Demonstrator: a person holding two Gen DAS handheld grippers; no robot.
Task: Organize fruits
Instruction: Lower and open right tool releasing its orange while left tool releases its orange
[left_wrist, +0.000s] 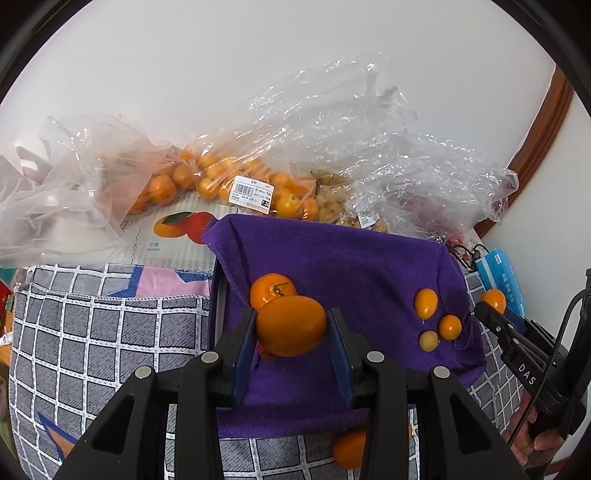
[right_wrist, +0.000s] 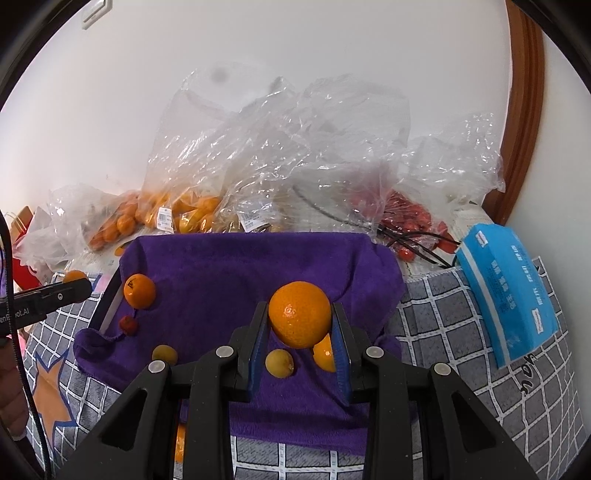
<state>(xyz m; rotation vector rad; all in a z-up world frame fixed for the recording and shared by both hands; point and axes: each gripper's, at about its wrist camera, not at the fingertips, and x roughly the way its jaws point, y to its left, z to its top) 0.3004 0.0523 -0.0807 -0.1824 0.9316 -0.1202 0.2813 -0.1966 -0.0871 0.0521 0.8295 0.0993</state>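
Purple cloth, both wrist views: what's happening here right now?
A person is sorting fruit with two tools. The left hand-held gripper is shut on an oval orange fruit; the right hand-held gripper is shut on a round orange. Both hang over the purple cloth, where several small fruits already lie.

left claw (left_wrist: 291, 328): pitched down, clamped on an orange fruit
right claw (right_wrist: 300, 317): pitched down, clamped on an orange
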